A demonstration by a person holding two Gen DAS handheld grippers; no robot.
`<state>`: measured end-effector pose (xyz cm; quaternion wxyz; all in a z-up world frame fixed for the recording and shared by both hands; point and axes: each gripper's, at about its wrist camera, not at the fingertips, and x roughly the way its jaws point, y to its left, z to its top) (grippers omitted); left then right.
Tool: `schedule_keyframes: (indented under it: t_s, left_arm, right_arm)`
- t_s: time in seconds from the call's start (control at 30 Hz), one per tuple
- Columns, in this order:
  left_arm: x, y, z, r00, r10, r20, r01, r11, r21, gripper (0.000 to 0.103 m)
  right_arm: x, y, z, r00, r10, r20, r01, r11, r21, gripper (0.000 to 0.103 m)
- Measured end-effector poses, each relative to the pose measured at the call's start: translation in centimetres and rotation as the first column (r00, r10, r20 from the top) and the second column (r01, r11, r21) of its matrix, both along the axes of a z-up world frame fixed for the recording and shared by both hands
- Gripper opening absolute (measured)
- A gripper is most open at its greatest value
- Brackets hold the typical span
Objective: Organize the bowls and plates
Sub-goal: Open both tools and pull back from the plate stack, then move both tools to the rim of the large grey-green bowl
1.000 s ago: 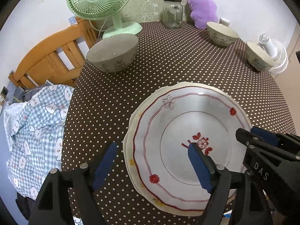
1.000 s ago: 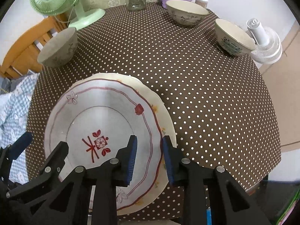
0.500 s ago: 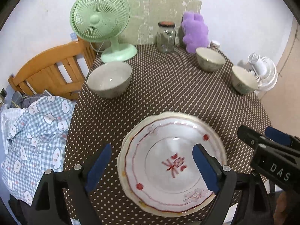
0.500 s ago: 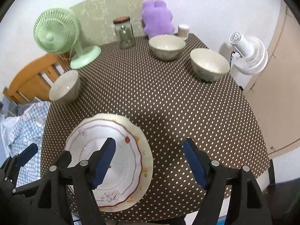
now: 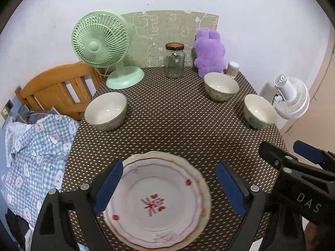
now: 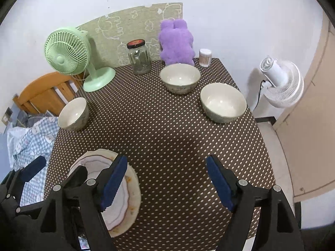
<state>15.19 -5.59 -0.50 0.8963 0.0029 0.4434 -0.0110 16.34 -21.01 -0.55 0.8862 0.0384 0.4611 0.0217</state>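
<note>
A white plate with red trim (image 5: 156, 204) lies stacked on a cream plate (image 5: 206, 190) at the table's near edge; the stack also shows in the right wrist view (image 6: 123, 198). Three cream bowls stand apart: one at the left (image 5: 105, 110) (image 6: 73, 117), one at the back (image 5: 221, 86) (image 6: 180, 81), one at the right (image 5: 259, 114) (image 6: 223, 102). My left gripper (image 5: 167, 188) is open and empty, raised above the plates. My right gripper (image 6: 167, 184) is open and empty above the bare cloth right of the plates.
A brown dotted tablecloth (image 6: 167, 125) covers the table. At the back stand a green fan (image 5: 100, 41), a glass jar (image 5: 174, 60), a purple plush toy (image 5: 209, 53) and a small container (image 6: 205, 57). A wooden chair (image 5: 56, 87) with checked cloth (image 5: 33, 146) stands left; a white fan (image 6: 280, 81) right.
My right gripper has opened, letting go of the plate's rim. Both grippers have lifted and drawn back from the plates, so the whole table and back wall came into view.
</note>
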Motion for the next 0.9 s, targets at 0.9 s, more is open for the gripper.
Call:
schedule_keyframes:
  t_s: [0.9]
  left_arm:
    - [7.7,-13.5,-0.3,0.994,0.105,0.019,-0.105,0.994,-0.017,0.09]
  right_arm:
    - [9.0,-12.9,0.5,0.993,0.094,0.065,-0.092,0.995,-0.037,0.081]
